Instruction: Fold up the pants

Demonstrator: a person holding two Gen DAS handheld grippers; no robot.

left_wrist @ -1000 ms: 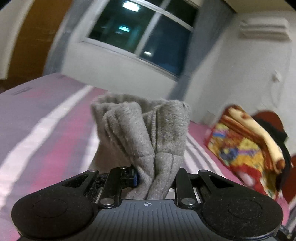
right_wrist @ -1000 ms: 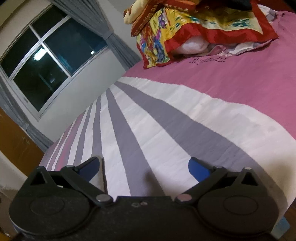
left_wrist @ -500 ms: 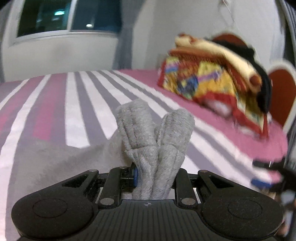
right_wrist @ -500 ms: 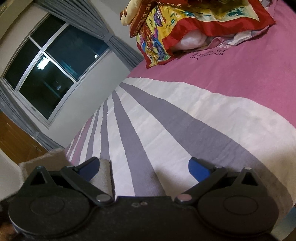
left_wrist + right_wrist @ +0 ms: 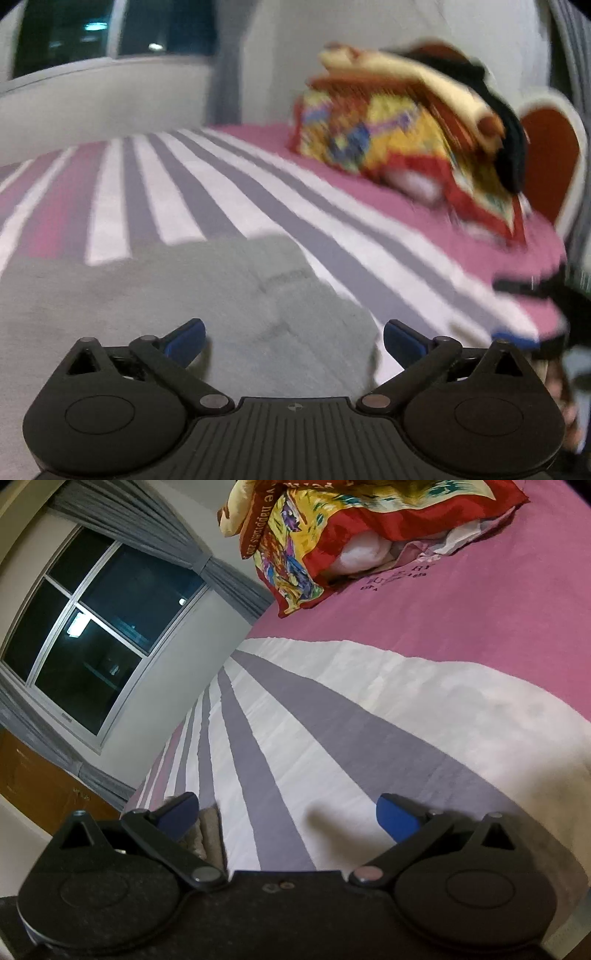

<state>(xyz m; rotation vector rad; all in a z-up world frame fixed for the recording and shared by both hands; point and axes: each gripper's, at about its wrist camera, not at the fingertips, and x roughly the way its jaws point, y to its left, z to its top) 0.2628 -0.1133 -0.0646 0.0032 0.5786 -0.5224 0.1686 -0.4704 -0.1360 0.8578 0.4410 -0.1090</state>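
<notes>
While the left wrist view is blurred, it shows the left gripper [image 5: 293,339] with fingers [image 5: 184,338] wide apart, having just been opening, nothing clamped between them; the grey pants [image 5: 155,295] lie flat on the striped bed [image 5: 229,192] directly ahead and below, spreading leftward. In the right wrist view, the right gripper [image 5: 288,814] also stands with fingers apart and empty over bare sheet; only a grey edge of the pants shows just beside its left finger. Judgement: the left hand is nearer for the next fold.
</notes>
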